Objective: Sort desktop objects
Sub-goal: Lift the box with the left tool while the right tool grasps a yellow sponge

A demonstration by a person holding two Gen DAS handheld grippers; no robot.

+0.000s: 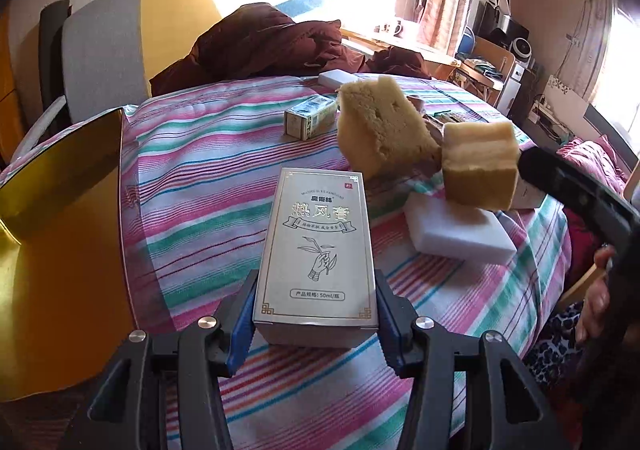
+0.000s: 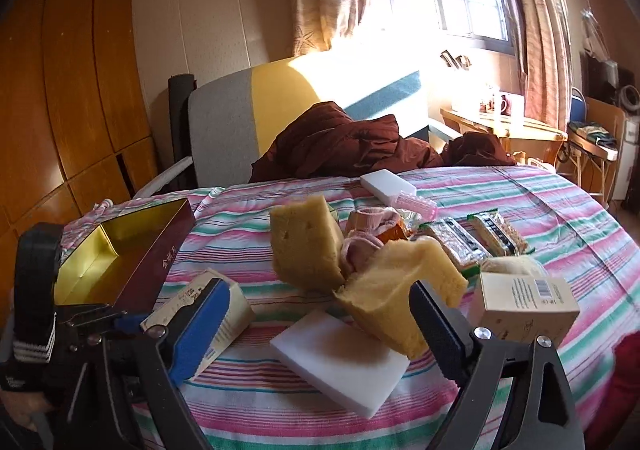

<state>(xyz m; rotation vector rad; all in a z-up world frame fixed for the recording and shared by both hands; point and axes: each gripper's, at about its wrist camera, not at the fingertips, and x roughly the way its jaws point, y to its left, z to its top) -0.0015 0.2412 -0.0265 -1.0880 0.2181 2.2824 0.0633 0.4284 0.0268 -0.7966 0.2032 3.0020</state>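
My left gripper [image 1: 316, 284] is shut on a silver carton with Chinese print [image 1: 316, 246], held flat just over the striped cloth. The carton [image 2: 218, 304] is half hidden behind a finger in the right wrist view. An empty gold-lined box [image 1: 60, 250] lies to its left, dark red on the outside [image 2: 120, 262]. My right gripper [image 2: 320, 290] is open; a squashed yellow sponge [image 2: 396, 298] leans against its right finger [image 2: 436, 324] and rests on a white foam block [image 2: 344, 358]. A second yellow sponge [image 2: 304, 242] stands just behind.
On the round table's striped cloth [image 2: 560, 202] lie snack packets [image 2: 460, 244], pink fabric [image 2: 372, 240], a pink roller [image 2: 416, 206], a cream carton [image 2: 528, 302], a small green carton [image 1: 310, 116] and a far white block [image 2: 386, 182]. A brown jacket [image 2: 340, 142] lies on the chair behind.
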